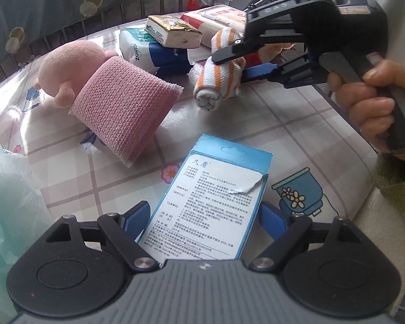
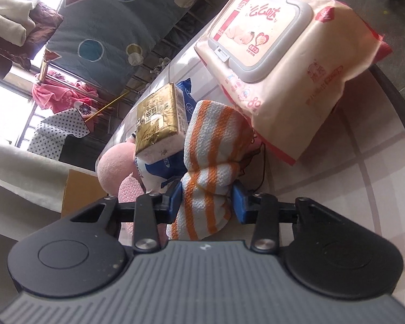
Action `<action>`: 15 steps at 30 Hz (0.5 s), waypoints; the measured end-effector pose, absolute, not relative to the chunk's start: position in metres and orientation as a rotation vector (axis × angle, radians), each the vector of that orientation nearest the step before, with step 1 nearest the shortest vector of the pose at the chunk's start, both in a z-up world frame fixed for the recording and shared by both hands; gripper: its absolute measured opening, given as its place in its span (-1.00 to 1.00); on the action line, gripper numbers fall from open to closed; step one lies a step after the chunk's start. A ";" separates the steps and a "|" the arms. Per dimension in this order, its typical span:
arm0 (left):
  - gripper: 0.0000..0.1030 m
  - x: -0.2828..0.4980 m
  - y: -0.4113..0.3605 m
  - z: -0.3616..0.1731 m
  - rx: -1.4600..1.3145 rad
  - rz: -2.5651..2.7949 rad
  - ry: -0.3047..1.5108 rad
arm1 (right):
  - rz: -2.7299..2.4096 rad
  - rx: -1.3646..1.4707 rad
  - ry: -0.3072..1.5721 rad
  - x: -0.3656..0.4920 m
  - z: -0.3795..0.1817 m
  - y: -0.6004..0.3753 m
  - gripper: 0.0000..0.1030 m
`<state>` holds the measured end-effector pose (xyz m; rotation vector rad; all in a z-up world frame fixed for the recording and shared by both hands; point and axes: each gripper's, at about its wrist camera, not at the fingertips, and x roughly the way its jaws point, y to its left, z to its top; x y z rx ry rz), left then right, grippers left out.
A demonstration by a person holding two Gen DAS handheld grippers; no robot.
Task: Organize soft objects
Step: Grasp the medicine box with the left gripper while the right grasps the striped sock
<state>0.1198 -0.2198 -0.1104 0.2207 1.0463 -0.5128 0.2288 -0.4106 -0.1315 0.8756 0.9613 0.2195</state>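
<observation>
An orange-and-white striped rolled towel [image 2: 210, 145] lies on the table, and the blue pads of my right gripper [image 2: 208, 202] pinch its near end in. The left wrist view shows the same right gripper [image 1: 229, 66] clamped on the striped towel [image 1: 216, 86] from the right, with a person's hand [image 1: 370, 102] on its handle. My left gripper [image 1: 206, 216] has a flat blue-and-white printed box [image 1: 216, 189] between its pads, both pads against the box's long edges. A pink plush toy [image 1: 67, 64] and a pink mesh sponge [image 1: 127, 108] rest at the left.
Behind the towel sit a white-and-blue tissue pack [image 1: 154, 54], a gold tissue packet [image 1: 172, 31] on top of it, and a wet-wipes pack [image 2: 283, 54]. A pale green plastic bag [image 1: 8, 202] lies at the near left. The checked tablecloth [image 1: 256, 124] ends in a curved edge at the right.
</observation>
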 end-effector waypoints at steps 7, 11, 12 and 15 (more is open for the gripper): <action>0.72 0.123 -0.216 -0.115 0.196 -0.529 1.082 | 0.272 0.905 0.953 0.165 -0.112 -0.441 -0.27; 0.72 0.125 -0.213 -0.114 0.173 -0.550 1.093 | 0.272 0.930 0.955 0.123 -0.106 -0.454 -0.27; 0.72 0.125 -0.212 -0.114 0.162 -0.554 1.098 | 0.279 0.935 0.960 0.114 -0.106 -0.455 -0.27; 0.68 0.125 -0.208 -0.112 0.128 -0.559 1.115 | 0.305 0.943 0.999 0.087 -0.110 -0.449 -0.27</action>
